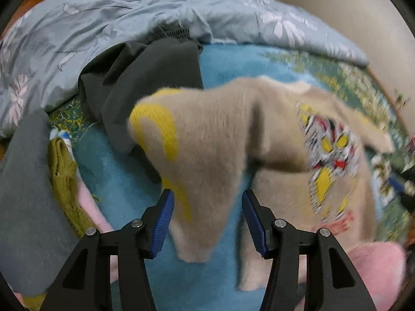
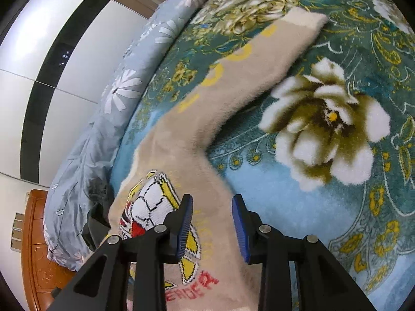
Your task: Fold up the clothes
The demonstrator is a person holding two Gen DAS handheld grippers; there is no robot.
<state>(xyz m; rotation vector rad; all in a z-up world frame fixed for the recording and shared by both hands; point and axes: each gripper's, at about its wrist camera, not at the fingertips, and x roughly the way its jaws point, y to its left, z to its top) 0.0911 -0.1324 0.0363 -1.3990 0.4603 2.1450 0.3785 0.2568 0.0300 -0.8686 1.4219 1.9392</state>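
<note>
A beige fuzzy sweater (image 1: 280,181) with a cartoon print (image 1: 329,150) lies on the blue and green floral blanket (image 1: 124,181). One sleeve (image 1: 197,155), marked with yellow rings, is blurred and draped across in front of the left gripper (image 1: 207,220). Its cuff hangs between the open jaws, and no pad presses on it. In the right wrist view the other sleeve (image 2: 246,70) stretches flat up and to the right. The right gripper (image 2: 212,229) hovers open over the sweater body (image 2: 215,259), just right of the print (image 2: 155,215).
A dark grey garment (image 1: 145,77) lies behind the sweater against a light blue flowered duvet (image 1: 103,26). At the left are a grey garment (image 1: 23,194) and an olive one (image 1: 62,176), and pink cloth (image 1: 376,267) lies at the lower right. A wooden headboard (image 2: 36,246) and a white wardrobe (image 2: 52,51) border the bed.
</note>
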